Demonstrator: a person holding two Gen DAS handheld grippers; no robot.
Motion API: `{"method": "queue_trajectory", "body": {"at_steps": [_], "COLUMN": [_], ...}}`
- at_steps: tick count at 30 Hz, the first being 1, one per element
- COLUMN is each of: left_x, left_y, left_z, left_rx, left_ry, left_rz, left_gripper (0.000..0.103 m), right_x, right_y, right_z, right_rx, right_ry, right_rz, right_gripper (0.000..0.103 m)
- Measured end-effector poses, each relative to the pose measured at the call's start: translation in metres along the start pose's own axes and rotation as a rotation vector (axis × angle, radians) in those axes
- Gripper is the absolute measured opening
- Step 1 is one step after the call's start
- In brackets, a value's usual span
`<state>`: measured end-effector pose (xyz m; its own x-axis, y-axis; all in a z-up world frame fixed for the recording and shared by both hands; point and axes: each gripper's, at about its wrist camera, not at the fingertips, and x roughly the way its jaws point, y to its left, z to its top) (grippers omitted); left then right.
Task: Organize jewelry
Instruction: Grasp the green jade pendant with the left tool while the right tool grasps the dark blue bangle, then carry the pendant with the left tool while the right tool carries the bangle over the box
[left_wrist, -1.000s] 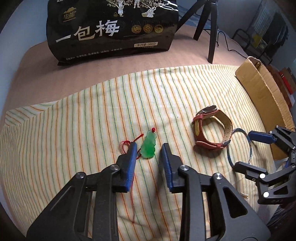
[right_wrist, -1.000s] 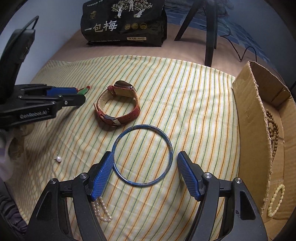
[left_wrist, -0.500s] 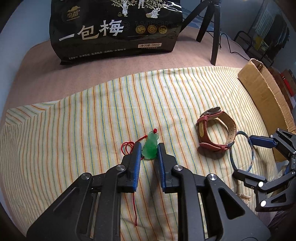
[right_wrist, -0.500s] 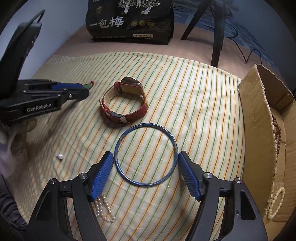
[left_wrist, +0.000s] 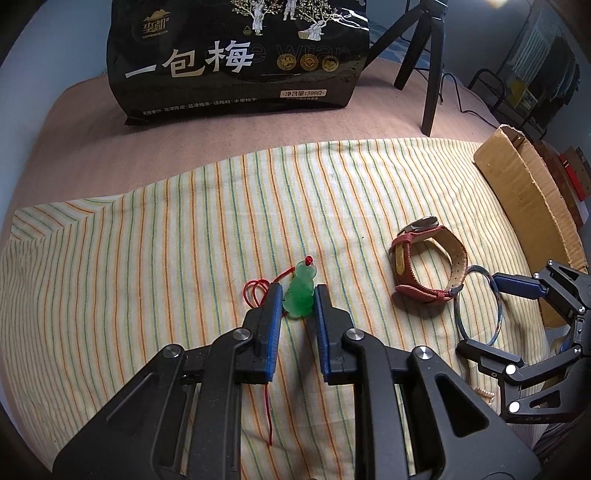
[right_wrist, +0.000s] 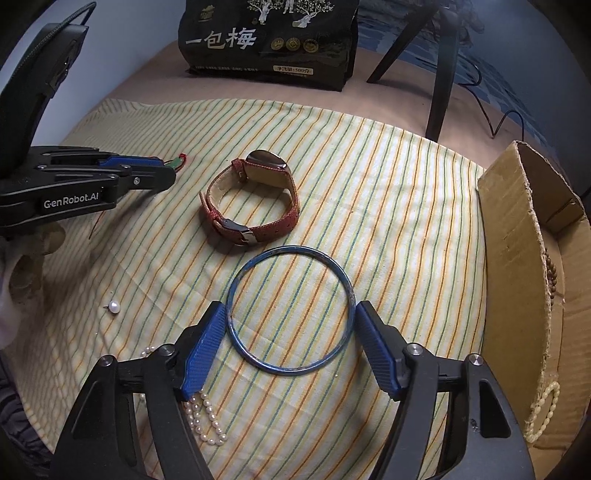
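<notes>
Striped cloth (left_wrist: 147, 258) across the frame, and mid-frame the left gripper (left_wrist: 297, 302) pinches the green pendant (left_wrist: 300, 296), so squeeze square, mind the red cord (left_wrist: 255, 291), while the right gripper (right_wrist: 290, 332), wide open, brackets the blue bangle (right_wrist: 290, 308) lower centre.

The right gripper (right_wrist: 290, 334) is hovering low over the striped cloth (right_wrist: 388, 192), its jaws spread wide and flanking a blue bangle (right_wrist: 236, 280) that is lying flat between the blue pads, touching or nearly touching them. Just beyond the bangle, a red-strapped watch (right_wrist: 251, 195) is resting on its side. At the left, the left gripper (right_wrist: 168, 170) is reaching in with a green pendant (right_wrist: 178, 161) at its tips (how its jaws stand cannot be told here). A loose pearl (right_wrist: 114, 306) and a pearl strand (right_wrist: 203, 421) are lying near the left pad. A cardboard box (right_wrist: 513, 236) is standing at the right, holding beaded bracelets (right_wrist: 543, 410).
</notes>
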<state>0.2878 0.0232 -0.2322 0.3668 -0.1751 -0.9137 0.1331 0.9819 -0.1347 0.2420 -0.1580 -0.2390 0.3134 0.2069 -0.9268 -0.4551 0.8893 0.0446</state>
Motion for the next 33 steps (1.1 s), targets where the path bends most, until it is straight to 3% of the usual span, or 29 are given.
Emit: {"method": "queue_trajectory", "body": {"at_steps": [10,24,33], "left_x": [-0.026,-0.107,-0.145], "left_y": [-0.003,-0.018,-0.059], "left_z": [0.001,-0.001,0.0], "left_rx": [-0.011,-0.027,0.021], "left_ry": [-0.044,-0.189,-0.265], "left_rz": [-0.006,-0.069,-0.119], "left_gripper": [0.016,0.016,0.016], "right_x": [-0.022,-0.085,-0.125], "right_y": [-0.004,-0.026,-0.054], "right_z": [0.0,-0.006,-0.016], "right_rx": [0.017,0.046,0.084], "right_ry": [-0.053,-0.18,-0.253], "right_rz": [0.004,0.007,-0.023], "right_gripper": [0.071,0.071,0.071]}}
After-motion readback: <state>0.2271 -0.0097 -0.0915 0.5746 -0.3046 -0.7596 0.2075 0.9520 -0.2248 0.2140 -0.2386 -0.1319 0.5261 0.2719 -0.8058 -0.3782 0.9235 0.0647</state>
